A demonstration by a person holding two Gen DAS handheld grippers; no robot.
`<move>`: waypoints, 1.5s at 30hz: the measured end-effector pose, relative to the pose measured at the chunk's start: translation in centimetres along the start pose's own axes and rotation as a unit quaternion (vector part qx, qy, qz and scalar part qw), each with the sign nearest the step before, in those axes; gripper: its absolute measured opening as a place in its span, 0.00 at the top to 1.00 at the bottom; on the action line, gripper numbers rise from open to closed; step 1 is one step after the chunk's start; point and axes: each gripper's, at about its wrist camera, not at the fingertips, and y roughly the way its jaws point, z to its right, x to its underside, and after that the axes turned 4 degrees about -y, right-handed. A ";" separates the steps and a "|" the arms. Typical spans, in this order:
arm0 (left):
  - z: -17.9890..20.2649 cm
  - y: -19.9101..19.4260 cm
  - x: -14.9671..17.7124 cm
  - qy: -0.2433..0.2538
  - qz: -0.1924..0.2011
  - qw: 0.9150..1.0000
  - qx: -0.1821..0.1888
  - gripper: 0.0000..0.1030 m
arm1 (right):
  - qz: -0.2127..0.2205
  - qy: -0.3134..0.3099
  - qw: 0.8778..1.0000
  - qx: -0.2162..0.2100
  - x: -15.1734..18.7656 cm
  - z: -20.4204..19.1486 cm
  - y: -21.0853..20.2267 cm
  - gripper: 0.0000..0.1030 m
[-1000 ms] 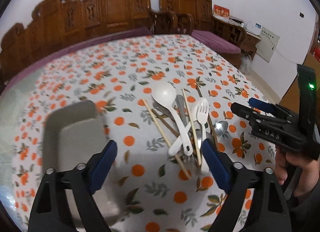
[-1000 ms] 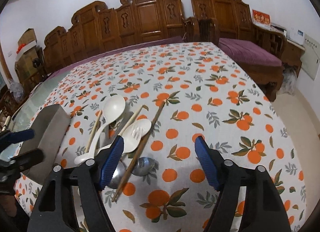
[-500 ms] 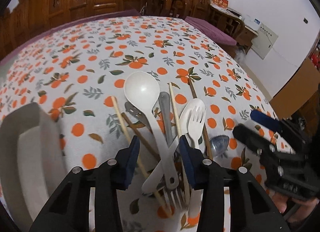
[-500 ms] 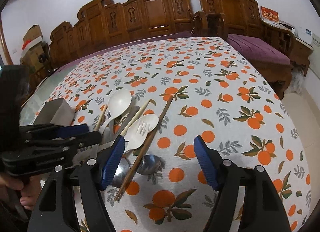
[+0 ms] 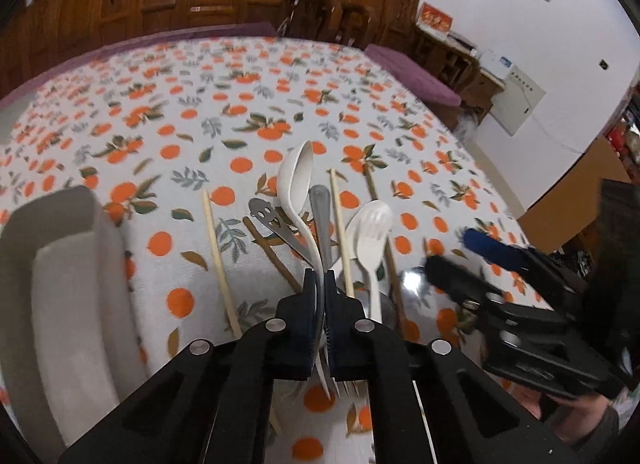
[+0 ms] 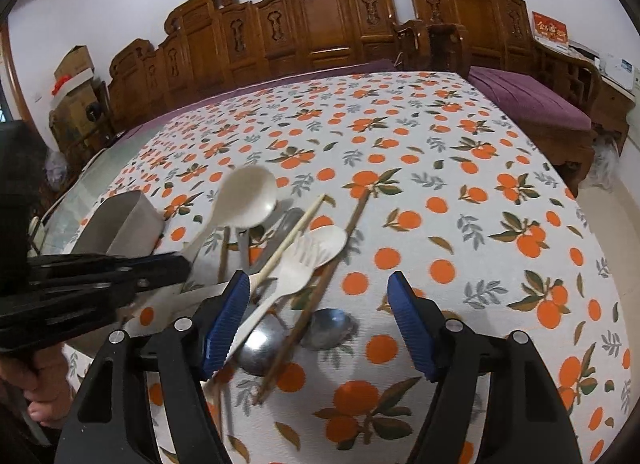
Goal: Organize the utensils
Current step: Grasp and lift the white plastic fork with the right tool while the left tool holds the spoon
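Note:
A pile of utensils lies on the orange-print tablecloth: a white plastic fork point(image 5: 370, 236) point(image 6: 296, 268), metal forks, metal spoons point(image 6: 328, 326), pale chopsticks point(image 5: 216, 252) and dark chopsticks point(image 6: 316, 288). My left gripper point(image 5: 319, 284) is shut on the handle of a large white spoon point(image 5: 296, 183) point(image 6: 244, 199), whose bowl is tilted up off the pile. A metal fork point(image 5: 320, 215) also runs between its pads. My right gripper point(image 6: 316, 320) is open above the near end of the pile.
A grey rectangular tray point(image 5: 68, 276) point(image 6: 120, 223) sits left of the pile. Carved wooden chairs point(image 6: 320, 15) line the far side of the table. The table's right edge drops to the floor, by a purple cushioned bench point(image 6: 532, 103).
My left gripper has moved in over the pile and closed from wide open onto the white spoon's handle. The spoon's bowl has tipped up. The right gripper has stayed open, shifting little.

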 end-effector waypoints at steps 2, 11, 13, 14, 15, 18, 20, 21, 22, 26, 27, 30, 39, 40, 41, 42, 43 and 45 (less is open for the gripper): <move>-0.1 -1.6 0.4 0.003 0.013 1.000 0.005 0.97 | -0.003 -0.003 1.000 -0.006 0.0 -0.5 0.2 0.29; -0.3 -6.1 2.1 0.015 0.048 0.999 0.016 0.97 | -0.027 0.001 0.999 -0.047 0.5 -2.5 1.6 0.52; -0.5 -6.3 2.4 0.016 0.050 0.998 0.015 0.97 | -0.035 -0.005 0.998 -0.053 0.6 -3.2 2.1 0.57; -0.7 -6.3 2.6 0.015 0.051 0.998 0.014 0.97 | -0.038 -0.008 0.998 -0.053 0.7 -3.5 2.3 0.58; -0.9 -6.3 2.7 0.014 0.051 0.999 0.013 0.97 | -0.041 -0.010 0.998 -0.052 0.7 -3.6 2.5 0.59; -1.5 -6.2 3.0 0.011 0.049 0.999 0.010 0.97 | -0.052 -0.011 0.998 -0.044 0.9 -3.8 3.1 0.62; -1.9 -6.1 3.2 0.008 0.048 0.999 0.007 0.97 | -0.059 -0.010 0.997 -0.038 1.0 -3.7 3.5 0.63; -1.9 -6.2 3.2 0.007 0.048 0.999 0.007 0.97 | -0.063 -0.009 0.997 -0.035 1.0 -3.5 3.7 0.65; -2.0 -6.1 3.2 0.007 0.048 0.999 0.007 0.97 | -0.066 -0.007 0.997 -0.033 1.1 -3.5 3.9 0.65; -2.0 -6.1 3.3 0.008 0.048 0.999 0.006 0.97 | -0.070 -0.002 0.997 -0.026 1.1 -3.4 4.3 0.65; -2.0 -6.1 3.3 0.008 0.048 0.999 0.006 0.97 | -0.071 0.001 0.997 -0.027 1.0 -3.4 4.4 0.65; -1.8 -6.1 3.3 0.010 0.049 0.999 0.006 0.97 | -0.078 0.007 0.996 -0.032 0.9 -3.5 4.9 0.65; -1.4 -6.6 3.1 0.013 0.055 0.998 0.003 0.97 | -0.077 0.032 0.996 -0.043 0.8 -2.9 4.7 0.72; -1.4 -6.7 3.1 0.012 0.057 0.998 0.002 0.97 | -0.072 0.035 0.996 -0.042 0.7 -2.8 4.5 0.81; -1.5 -6.8 3.1 0.011 0.058 0.998 0.002 0.97 | -0.069 0.037 0.996 -0.042 0.7 -2.7 4.3 0.85; -1.5 -6.9 3.1 0.011 0.058 0.998 0.002 0.97 | -0.069 0.041 0.996 -0.043 0.6 -2.5 4.3 0.90; -1.5 -7.1 3.0 0.010 0.059 0.998 0.002 0.97 | -0.069 0.042 0.996 -0.044 0.7 -2.4 4.3 0.91; -1.5 -7.2 3.1 0.011 0.059 0.998 0.000 0.97 | -0.069 0.044 0.996 -0.046 0.7 -2.3 4.2 0.91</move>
